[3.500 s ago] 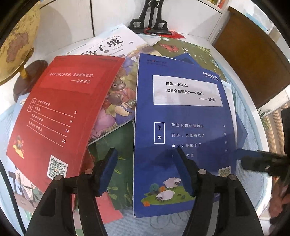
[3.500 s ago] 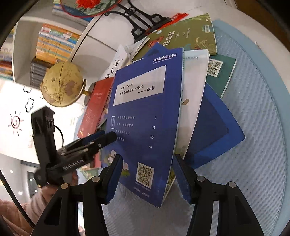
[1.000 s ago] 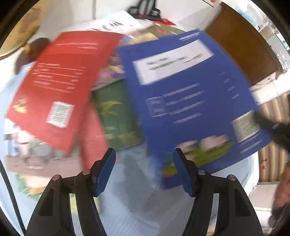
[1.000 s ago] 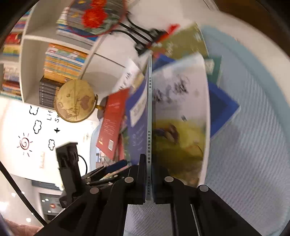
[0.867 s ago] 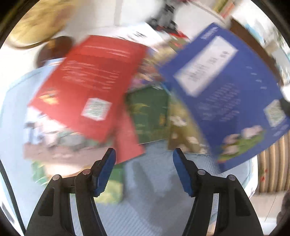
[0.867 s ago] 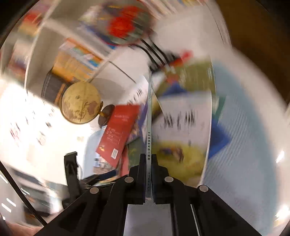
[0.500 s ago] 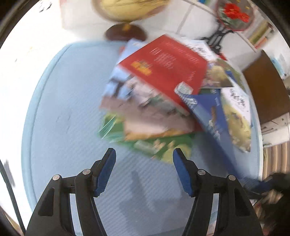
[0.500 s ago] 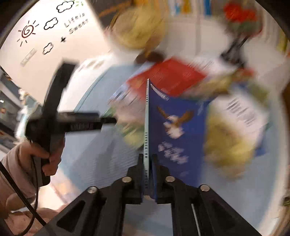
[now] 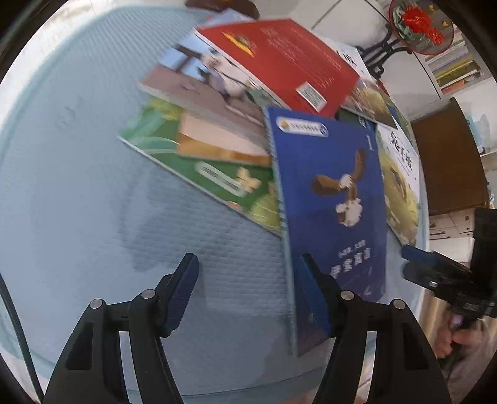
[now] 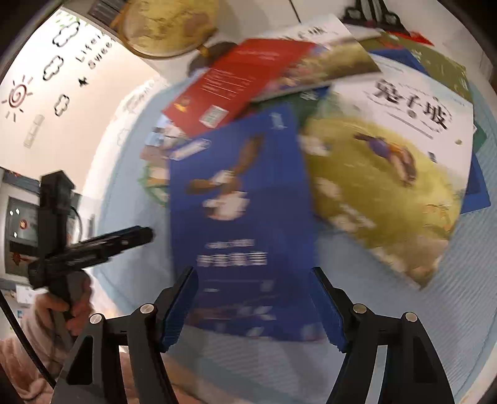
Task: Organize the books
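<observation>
A blue book with an eagle on its cover (image 9: 335, 202) (image 10: 239, 217) lies face up on the pale blue mat (image 9: 77, 186), in front of a loose pile of books. My right gripper (image 10: 254, 295) hovers over its near end; its jaws are opening and the pads do not touch the book. My left gripper (image 9: 248, 279) is open over bare mat, its right pad close to the blue book's spine. A red book (image 9: 279, 62) tops the pile, with a green book (image 9: 202, 167) below it and a white-and-yellow book (image 10: 388, 161) to the right.
A globe (image 10: 167, 28) and a black stand (image 9: 379, 52) with a round red-flowered fan stand behind the pile. A hand holds the left gripper's body (image 10: 93, 245) at the left of the right wrist view. The mat's front edge (image 9: 248, 382) is near.
The right gripper, shut on the blue book's edge earlier, has turned it over, lowered it onto the mat and let go. The left gripper swung leftward and now stands over bare mat.
</observation>
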Available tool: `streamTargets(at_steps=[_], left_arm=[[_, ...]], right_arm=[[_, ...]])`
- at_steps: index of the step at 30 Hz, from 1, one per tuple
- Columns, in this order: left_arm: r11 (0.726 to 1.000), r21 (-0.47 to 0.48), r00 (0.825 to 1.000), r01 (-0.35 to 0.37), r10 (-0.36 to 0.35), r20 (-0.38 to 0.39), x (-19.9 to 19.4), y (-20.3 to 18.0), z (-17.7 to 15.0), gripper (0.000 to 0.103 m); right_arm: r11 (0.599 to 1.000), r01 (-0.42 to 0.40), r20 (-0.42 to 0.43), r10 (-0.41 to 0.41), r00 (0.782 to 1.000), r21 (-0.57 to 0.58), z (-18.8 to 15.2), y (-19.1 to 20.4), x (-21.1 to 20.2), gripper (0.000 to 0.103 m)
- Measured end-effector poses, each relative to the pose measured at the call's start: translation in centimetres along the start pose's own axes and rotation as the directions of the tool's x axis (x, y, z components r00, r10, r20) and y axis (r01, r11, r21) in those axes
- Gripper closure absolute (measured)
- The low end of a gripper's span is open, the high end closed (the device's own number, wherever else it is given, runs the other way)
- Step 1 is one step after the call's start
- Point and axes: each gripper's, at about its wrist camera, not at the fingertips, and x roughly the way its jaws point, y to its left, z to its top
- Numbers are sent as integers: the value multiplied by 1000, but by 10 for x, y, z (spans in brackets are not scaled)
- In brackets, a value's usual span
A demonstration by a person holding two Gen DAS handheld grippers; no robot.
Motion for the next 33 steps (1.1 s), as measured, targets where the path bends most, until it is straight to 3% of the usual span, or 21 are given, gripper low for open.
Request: streamTargets(at_steps=[7,9,16,18,21,24,25,28,29,33], left_arm=[[999,40,1000,16,-15,-24,12,-27,-12,39],[999,39,1000,16,-15,-26,13,-30,-12,39],[996,12,995,87,-87,-44,20,-37,-10,39],[985,-20,984,169,-170,-58,24,-39,-8,38],[984,-22,982,177,-178,-63,27,-43,-10,39],[992,8,991,126,-126,-50,24,-45,-16,53],[991,-5,990,131,-131,-44,22,-43,-17,60],[982,-65,982,179,-182,-50,24,-27,-18,69],[983,-67,983,172,-176,-58,26,-24,-17,77],[980,-62,978,190,-195,-73,29,-17,-13,78]], right_arm=[[996,-85,-31,85,996,14,1,-19,25,32],[994,-112,-6,112,994,-8,-1,-14,24,32],[976,-217,25,218,976,-21,10,-19,27,28],[971,-236,14,237,971,-21,9,-21,26,28],[964,-265,-9,265,964,-5,7,-24,23,37],[959,-283,-44,283,958,16,-3,-32,22,59],[950,-312,-54,313,948,37,-6,-37,22,61],[918,-389,-50,393,918,74,-10,-47,24,61],[913,-402,-48,406,913,75,-10,-48,27,61],[888,-448,-28,453,891,103,-4,-52,33,66]])
